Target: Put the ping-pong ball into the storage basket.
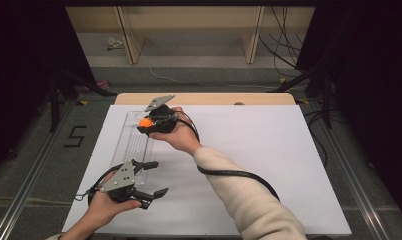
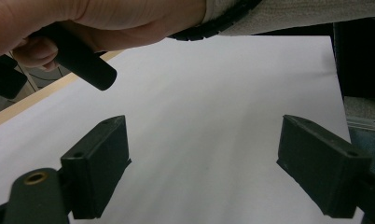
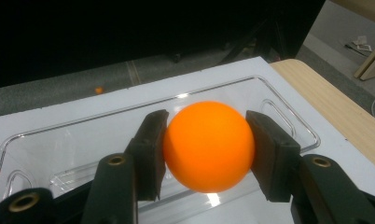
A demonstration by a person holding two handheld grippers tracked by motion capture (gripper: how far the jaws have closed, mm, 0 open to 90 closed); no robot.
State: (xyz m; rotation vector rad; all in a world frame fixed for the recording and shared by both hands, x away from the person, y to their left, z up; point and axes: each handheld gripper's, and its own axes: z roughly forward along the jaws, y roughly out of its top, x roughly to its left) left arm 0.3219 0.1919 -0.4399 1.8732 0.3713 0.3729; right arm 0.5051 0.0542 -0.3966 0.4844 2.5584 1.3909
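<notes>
Orange, smooth and round, the plastic ball sits clamped between both black pads of the right gripper — held above the clear plastic rectangular tray, near its far end in the high view. That tray lies on the white sheet-covered table. Left gripper — jaws spread wide, nothing between them — hovers over bare white sheet just beside the tray's near end.

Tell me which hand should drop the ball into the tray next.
Right. The right gripper already clamps the orange ball directly over the clear tray, so probably it only needs to lower and open. The left gripper is open and empty, over bare white table near the tray's near end.
</notes>
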